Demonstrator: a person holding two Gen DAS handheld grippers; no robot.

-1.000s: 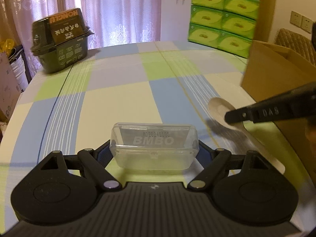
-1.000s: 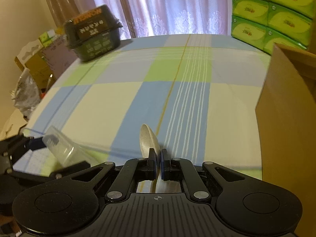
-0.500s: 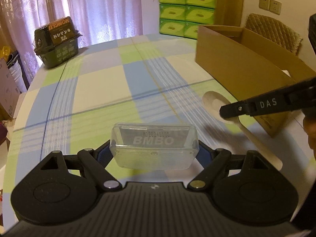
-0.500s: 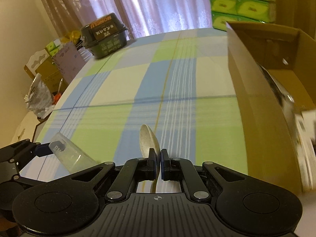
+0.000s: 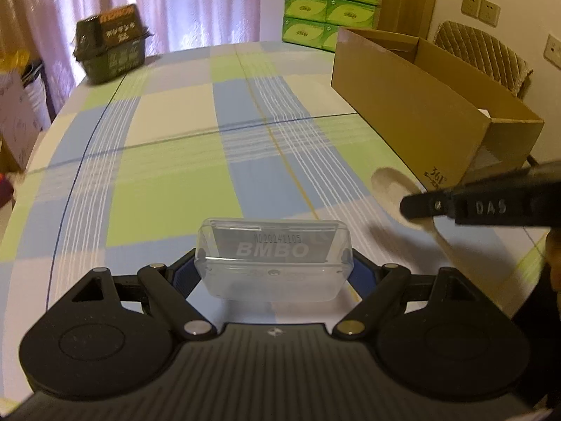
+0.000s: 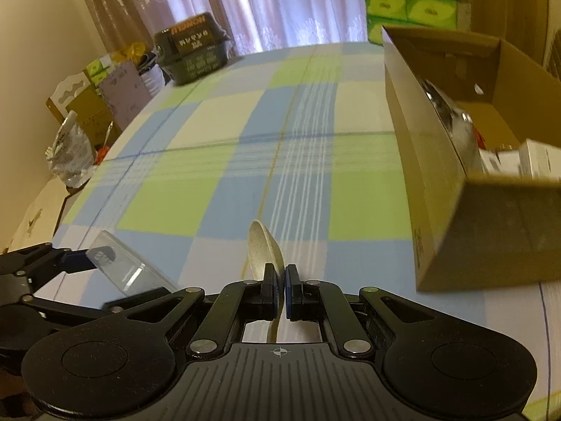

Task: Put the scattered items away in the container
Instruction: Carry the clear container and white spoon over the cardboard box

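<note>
My left gripper (image 5: 274, 266) is shut on a clear plastic case (image 5: 274, 258) marked BMBO, held above the checked tablecloth. My right gripper (image 6: 279, 280) is shut on the handle of a cream spoon (image 6: 261, 251), whose bowl points forward. In the left wrist view the spoon (image 5: 391, 184) and the right gripper's finger (image 5: 480, 207) show at the right, close to the open cardboard box (image 5: 413, 105). In the right wrist view the box (image 6: 491, 210) stands to the right, with a shiny metal item (image 6: 452, 122) and white packets inside. The clear case (image 6: 122, 266) shows at lower left.
A dark green lidded tub (image 5: 112, 49) sits at the table's far left corner. Stacked green tissue packs (image 5: 329, 10) stand behind the box. A chair (image 5: 487, 59) is beyond the box; cartons and bags (image 6: 91, 112) lie off the table's left side.
Both grippers have risen and pulled back with their loads, so more of the table shows. The cardboard box has come further into view and its inside now shows in the right wrist view.
</note>
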